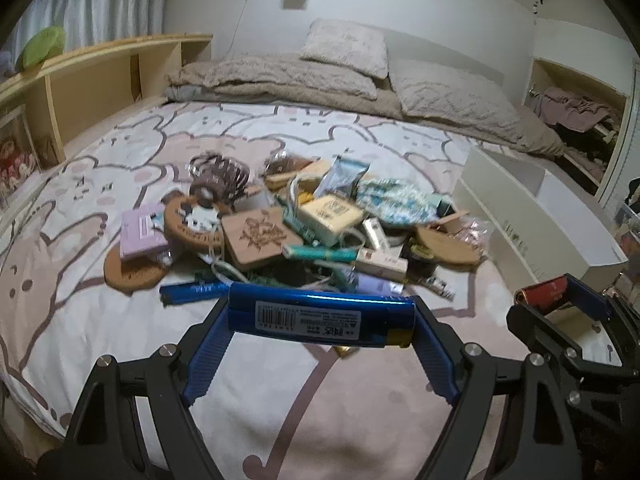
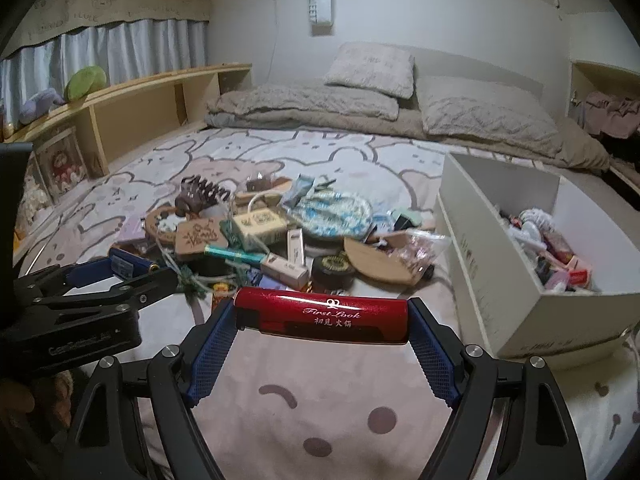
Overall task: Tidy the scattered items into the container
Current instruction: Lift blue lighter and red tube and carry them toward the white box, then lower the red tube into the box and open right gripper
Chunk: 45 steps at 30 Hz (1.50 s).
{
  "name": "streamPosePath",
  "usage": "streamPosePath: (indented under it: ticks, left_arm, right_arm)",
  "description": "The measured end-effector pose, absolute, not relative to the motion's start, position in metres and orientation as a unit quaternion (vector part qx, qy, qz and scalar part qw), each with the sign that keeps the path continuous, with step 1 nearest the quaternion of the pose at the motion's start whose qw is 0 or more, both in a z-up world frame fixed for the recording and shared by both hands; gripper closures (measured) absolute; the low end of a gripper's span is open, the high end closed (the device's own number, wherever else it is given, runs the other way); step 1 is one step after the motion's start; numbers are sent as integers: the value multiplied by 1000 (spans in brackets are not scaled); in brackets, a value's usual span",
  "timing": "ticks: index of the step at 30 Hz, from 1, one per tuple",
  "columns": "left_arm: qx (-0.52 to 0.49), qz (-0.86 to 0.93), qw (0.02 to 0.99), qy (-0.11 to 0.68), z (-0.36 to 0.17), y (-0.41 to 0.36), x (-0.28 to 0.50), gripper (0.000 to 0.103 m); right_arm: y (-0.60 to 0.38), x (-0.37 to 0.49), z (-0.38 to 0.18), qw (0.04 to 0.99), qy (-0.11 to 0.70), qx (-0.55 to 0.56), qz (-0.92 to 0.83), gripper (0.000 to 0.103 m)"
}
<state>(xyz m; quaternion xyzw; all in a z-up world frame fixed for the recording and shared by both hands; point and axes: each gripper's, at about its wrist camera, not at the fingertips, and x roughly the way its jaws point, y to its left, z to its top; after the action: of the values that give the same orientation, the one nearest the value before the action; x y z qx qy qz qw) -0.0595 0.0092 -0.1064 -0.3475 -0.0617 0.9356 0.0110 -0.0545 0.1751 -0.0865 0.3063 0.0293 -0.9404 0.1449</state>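
Note:
My left gripper (image 1: pixel 320 320) is shut on a blue lighter (image 1: pixel 320 318), held crosswise above the bed, just short of the pile; it also shows in the right wrist view (image 2: pixel 132 270). My right gripper (image 2: pixel 322 318) is shut on a red lighter (image 2: pixel 322 316), held crosswise; it shows in the left wrist view (image 1: pixel 548 294) at the right. A pile of scattered items (image 2: pixel 280 232) lies mid-bed: wooden coasters, small boxes, a hair claw, a patterned pouch, cables. The white container (image 2: pixel 472 256) stands to the pile's right and holds several small items.
The bed cover (image 2: pixel 320 420) has a cartoon bear print. Pillows and a folded blanket (image 2: pixel 400 100) lie at the head. A wooden shelf (image 2: pixel 152 100) runs along the left. A second blue lighter (image 1: pixel 192 292) lies at the pile's near edge.

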Motion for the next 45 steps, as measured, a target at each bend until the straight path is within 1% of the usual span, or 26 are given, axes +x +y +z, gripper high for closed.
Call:
streamPosePath:
  ticks: [15,21,29,45]
  left_arm:
    - [-307,949,37,-57,-62,31,-56,19]
    - [-283,956,52,-58,-40,47,-57,19]
    - [-251,964,75,-56,-8,70,-64,19]
    - [-203,972,114,-37,42,125,-79,19]
  right_arm:
    - [207,-49,-43,122,30,253,-959,19]
    - [230,-51,-22,120,9,236,-964,19]
    - [255,-51,9,102,25,197,-975,19]
    - [307,-72,39,89,28,183,-979,19]
